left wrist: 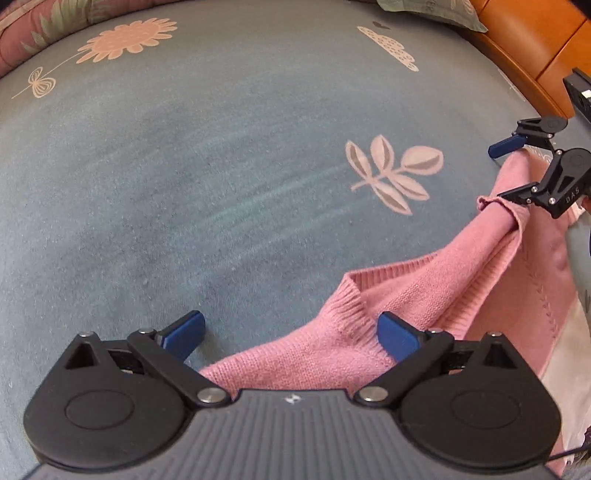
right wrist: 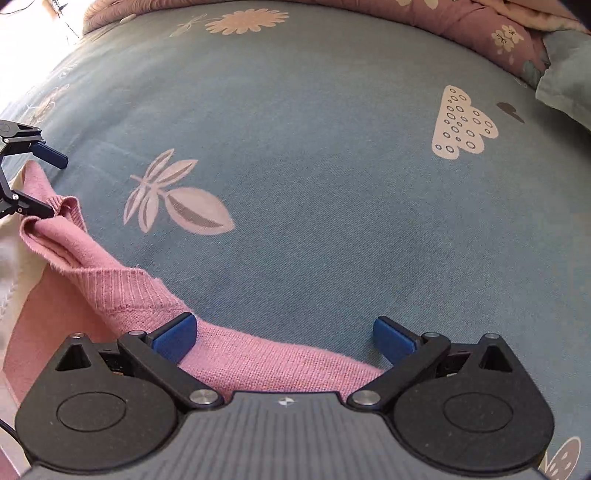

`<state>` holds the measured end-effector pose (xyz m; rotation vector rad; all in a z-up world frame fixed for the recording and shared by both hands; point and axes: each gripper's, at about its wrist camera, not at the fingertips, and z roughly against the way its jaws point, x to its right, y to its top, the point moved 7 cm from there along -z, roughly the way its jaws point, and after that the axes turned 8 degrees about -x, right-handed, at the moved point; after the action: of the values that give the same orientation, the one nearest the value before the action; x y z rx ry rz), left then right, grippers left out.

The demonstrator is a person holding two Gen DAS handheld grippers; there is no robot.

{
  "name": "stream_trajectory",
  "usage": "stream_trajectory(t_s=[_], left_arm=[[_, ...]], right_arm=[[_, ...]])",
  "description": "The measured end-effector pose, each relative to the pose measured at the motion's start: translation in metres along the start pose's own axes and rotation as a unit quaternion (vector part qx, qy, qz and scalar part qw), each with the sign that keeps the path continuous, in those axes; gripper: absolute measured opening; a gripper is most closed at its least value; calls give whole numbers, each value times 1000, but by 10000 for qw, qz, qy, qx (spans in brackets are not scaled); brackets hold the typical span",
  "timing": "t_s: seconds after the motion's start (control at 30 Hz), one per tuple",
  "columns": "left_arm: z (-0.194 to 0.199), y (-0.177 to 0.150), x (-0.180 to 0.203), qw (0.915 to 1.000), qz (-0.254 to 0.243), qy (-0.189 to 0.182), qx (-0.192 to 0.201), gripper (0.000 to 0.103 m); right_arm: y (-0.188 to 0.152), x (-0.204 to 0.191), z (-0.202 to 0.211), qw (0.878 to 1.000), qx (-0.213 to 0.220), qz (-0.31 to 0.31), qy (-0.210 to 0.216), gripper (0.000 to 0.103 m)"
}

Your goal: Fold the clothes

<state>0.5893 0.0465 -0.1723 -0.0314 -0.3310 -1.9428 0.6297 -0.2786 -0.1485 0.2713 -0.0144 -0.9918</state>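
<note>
So the pink knit sweater [left wrist: 461,295] is stretched out between my two grippers, long axis running side to side along the near edge of the blue bedspread [left wrist: 221,184]. From the left wrist view it runs from right under my fingers off to the right and up toward the other gripper; the ribbed V-neck [left wrist: 351,295] opens up and away from me, toward the middle of the bed. The rest of the sweater hangs off the near side, over something pale that I can't make out.

Left gripper [left wrist: 291,334]: fingers spread wide apart, not pinching anything. The knit lies between them and passes under the right-hand pad [left wrist: 397,341]; the left-hand pad sits over bare bedspread. It's low and pointing roughly flat across the bed.

Right gripper [right wrist: 284,338]: same deal, fingers wide apart, sweater fabric lying in the gap and tucked against the left-hand pad [right wrist: 173,338], but not clamped. Seen from the left wrist cam it's tilted, and a bunched fold of sweater edge [left wrist: 495,206] is draped right at its lower finger. Touching, looks like, but I can't tell if it's hooked or just resting.

Room-wise there's loads. Beyond the sweater the whole bedspread is open, just printed leaves [left wrist: 395,173], a flower [left wrist: 129,38] and a cloud [right wrist: 461,123]. Far edge has a pink floral quilt [right wrist: 480,29], a pale green pillow [right wrist: 569,81] at the right corner, and a wooden headboard [left wrist: 535,40] on the right side in the left cam
</note>
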Motion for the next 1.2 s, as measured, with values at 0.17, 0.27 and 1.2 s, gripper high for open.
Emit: stream_trajectory(t_s=[0.17, 0.27, 1.2], left_arm=[[-2, -29, 15, 9985, -484, 11, -245, 99], [0, -33, 21, 9969, -721, -34, -303, 99], [8, -23, 26, 9818, -645, -1613, -773, 81]], right_arm=[[-24, -20, 5, 9970, -437, 193, 612, 103], [-38, -39, 7, 9923, -689, 671, 779, 103], [-27, -76, 18, 9629, -879, 835, 2409, 103]])
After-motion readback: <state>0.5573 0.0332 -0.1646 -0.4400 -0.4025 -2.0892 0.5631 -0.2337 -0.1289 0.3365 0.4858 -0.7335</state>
